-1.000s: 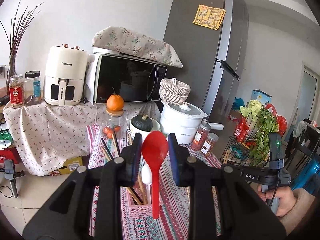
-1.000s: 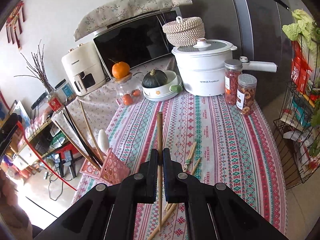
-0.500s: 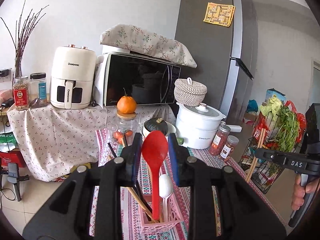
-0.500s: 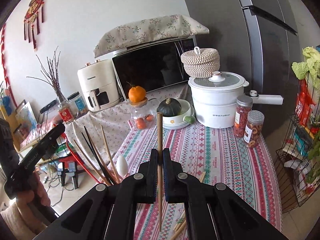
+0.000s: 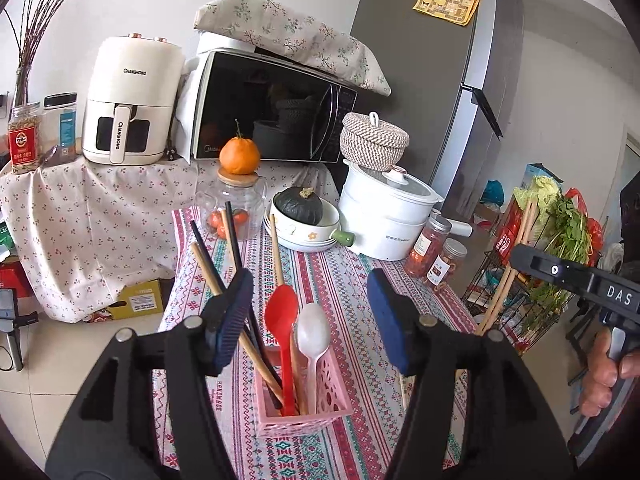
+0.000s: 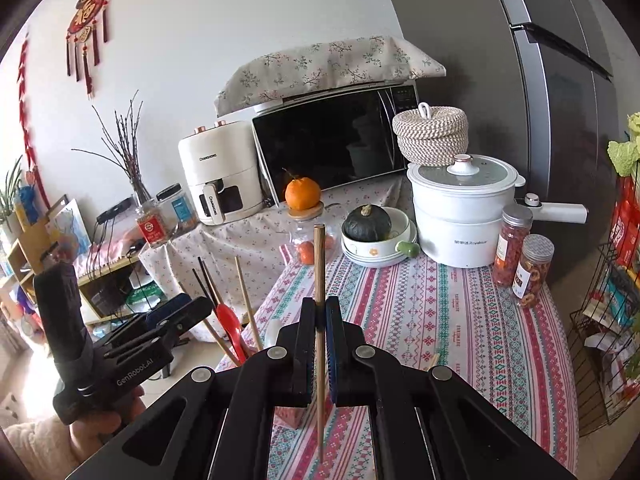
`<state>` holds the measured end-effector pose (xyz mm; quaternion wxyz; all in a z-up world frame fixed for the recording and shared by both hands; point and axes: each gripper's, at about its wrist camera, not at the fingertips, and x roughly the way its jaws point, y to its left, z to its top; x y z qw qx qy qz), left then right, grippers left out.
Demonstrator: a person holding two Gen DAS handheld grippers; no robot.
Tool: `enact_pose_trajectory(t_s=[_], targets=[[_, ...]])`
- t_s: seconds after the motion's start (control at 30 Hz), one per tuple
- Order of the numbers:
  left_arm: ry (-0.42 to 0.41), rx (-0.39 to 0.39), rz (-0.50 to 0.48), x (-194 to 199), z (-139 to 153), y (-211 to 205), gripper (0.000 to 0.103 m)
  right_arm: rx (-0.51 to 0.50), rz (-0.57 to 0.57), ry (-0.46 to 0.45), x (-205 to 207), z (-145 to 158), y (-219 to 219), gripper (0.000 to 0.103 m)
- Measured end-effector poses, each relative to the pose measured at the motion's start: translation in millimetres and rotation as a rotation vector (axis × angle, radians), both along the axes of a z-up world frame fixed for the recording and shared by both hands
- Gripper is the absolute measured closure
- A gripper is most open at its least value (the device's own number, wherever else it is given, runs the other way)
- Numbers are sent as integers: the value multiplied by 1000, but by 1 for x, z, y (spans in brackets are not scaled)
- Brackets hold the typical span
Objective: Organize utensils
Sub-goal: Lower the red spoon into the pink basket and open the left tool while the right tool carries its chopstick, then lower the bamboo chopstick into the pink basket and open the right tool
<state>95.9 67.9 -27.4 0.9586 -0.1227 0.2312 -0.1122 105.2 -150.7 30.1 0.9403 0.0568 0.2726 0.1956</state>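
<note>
Two grippers noted. Left gripper, lower centre of the left wrist view, has just been opening; its jaws stand spread with nothing pressed between them, the red spoon now free and standing in the pink basket beside a white spoon and several chopsticks. Right gripper, lower centre of the right wrist view, is pressed together, pinching one wooden chopstick upright above the patterned tablecloth.
</note>
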Motion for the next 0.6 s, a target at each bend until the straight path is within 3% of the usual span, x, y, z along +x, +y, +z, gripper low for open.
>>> enact_pose_trajectory(t_s=[0.27, 0.43, 0.6], targets=[[158, -65, 19, -13, -3, 28, 7, 72, 34, -72, -3, 24, 21, 98], [179, 14, 29, -25, -12, 39, 3, 75, 72, -140, -3, 36, 42, 98], [263, 29, 21, -26, -28, 50, 2, 60, 100, -168, 1, 35, 64, 98]])
